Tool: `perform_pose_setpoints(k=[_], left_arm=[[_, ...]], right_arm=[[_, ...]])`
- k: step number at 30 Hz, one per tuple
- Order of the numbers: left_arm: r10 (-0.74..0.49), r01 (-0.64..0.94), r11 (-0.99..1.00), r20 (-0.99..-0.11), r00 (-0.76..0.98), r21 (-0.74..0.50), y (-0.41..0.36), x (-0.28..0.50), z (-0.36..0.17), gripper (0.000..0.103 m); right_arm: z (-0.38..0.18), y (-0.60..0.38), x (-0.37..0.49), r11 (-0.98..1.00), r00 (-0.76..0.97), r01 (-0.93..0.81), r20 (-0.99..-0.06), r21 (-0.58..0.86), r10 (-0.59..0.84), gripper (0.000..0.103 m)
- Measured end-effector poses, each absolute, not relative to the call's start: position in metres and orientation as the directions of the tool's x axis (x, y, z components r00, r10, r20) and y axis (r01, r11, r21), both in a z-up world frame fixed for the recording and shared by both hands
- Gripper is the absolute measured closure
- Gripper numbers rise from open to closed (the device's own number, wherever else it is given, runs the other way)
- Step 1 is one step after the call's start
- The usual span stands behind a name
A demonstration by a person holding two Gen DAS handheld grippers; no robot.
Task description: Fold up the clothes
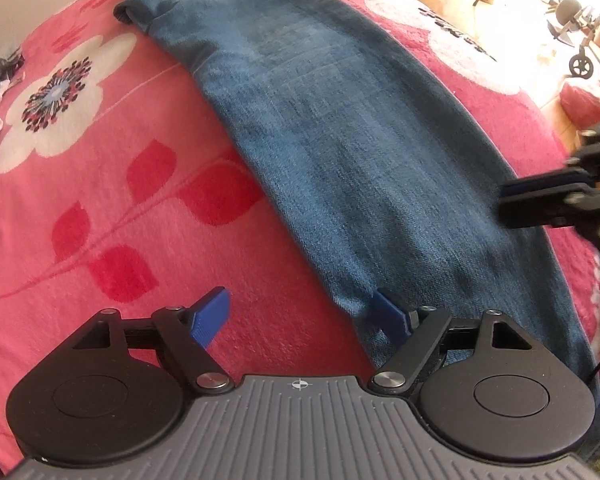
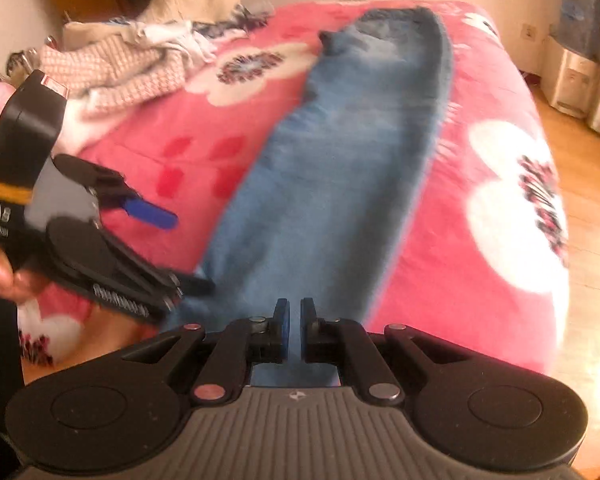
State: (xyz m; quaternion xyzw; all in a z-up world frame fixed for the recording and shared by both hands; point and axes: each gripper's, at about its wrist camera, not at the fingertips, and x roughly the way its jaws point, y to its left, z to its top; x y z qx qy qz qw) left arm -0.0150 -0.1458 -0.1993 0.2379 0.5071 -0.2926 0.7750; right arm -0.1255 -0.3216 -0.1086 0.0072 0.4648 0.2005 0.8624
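Blue jeans (image 1: 340, 152) lie folded lengthwise on a pink floral blanket (image 1: 100, 200), waist at the far end. My left gripper (image 1: 302, 316) is open at the leg end; its right blue fingertip (image 1: 388, 316) touches the denim's left edge and its left one rests over bare blanket. In the right wrist view the jeans (image 2: 332, 184) run away from my right gripper (image 2: 295, 320), whose pads are almost together with denim in the narrow gap. The left gripper (image 2: 188, 248) shows there, held in a hand. The right gripper (image 1: 508, 200) sits at the jeans' right edge.
A pile of other clothes (image 2: 120, 64) lies at the bed's far left. The bed's right edge drops to a wooden floor (image 2: 580, 184). A white unit (image 2: 572, 80) stands by the far wall, and a wheelchair (image 1: 592, 52) stands beyond the bed.
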Motion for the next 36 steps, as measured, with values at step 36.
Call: perform_pose_setpoints(k=[36], left_arm=[[-0.191, 0.706, 0.700, -0.925, 0.329, 0.107, -0.145, -0.017, -0.199, 0.019]], right_arm=[[-0.139, -0.324, -0.078, 0.945, 0.514, -0.236, -0.797, 0.226, 0.318, 0.100]])
